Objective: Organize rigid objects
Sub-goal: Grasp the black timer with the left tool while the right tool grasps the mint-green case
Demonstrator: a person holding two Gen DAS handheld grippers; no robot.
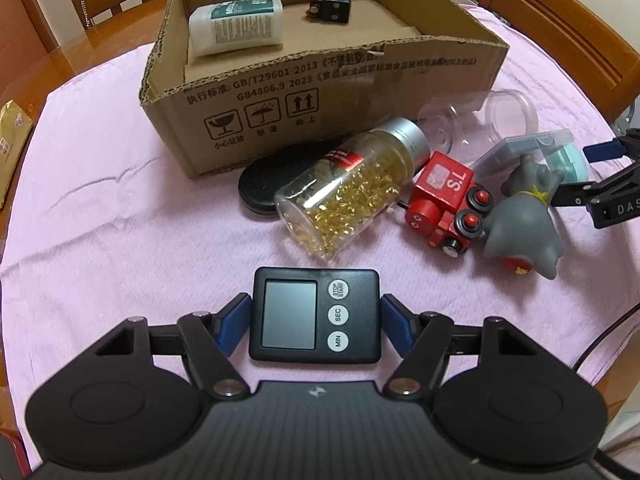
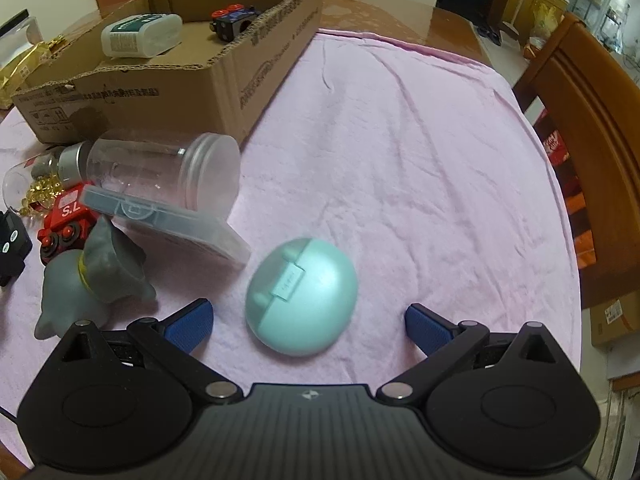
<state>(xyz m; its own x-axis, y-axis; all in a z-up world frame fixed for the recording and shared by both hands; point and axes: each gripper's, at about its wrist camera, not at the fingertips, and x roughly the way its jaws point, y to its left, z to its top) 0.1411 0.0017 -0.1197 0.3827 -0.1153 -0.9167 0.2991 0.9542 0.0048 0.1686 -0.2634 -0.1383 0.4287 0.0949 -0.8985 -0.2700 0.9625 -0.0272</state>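
The cardboard box (image 1: 320,92) sits open at the far side of the pink cloth (image 1: 120,220), and everything else is best placed from it. Inside, a white bottle (image 1: 236,26) lies on its side next to a small dark toy block with red wheels (image 1: 328,6). Just in front of the box's printed wall are a flat black oval thing (image 1: 256,184), a glass jar of gold beads (image 1: 348,192) lying down, a red toy train (image 1: 444,200), a grey rubber animal (image 1: 524,216) and an empty clear jar (image 2: 168,168) tipped over, with a clear flat case (image 2: 168,220) leaning against it.

Nearer than all that, well clear of the box, the left gripper (image 1: 315,316) has its blue pads against both sides of a black digital timer (image 1: 315,316); whether they press hard I can't quite tell from here.

The right gripper (image 2: 308,324) stands wide open, off to the box's right, with a mint-green egg-shaped case (image 2: 302,296) lying on the cloth between its fingers (image 2: 192,320), touched by neither.
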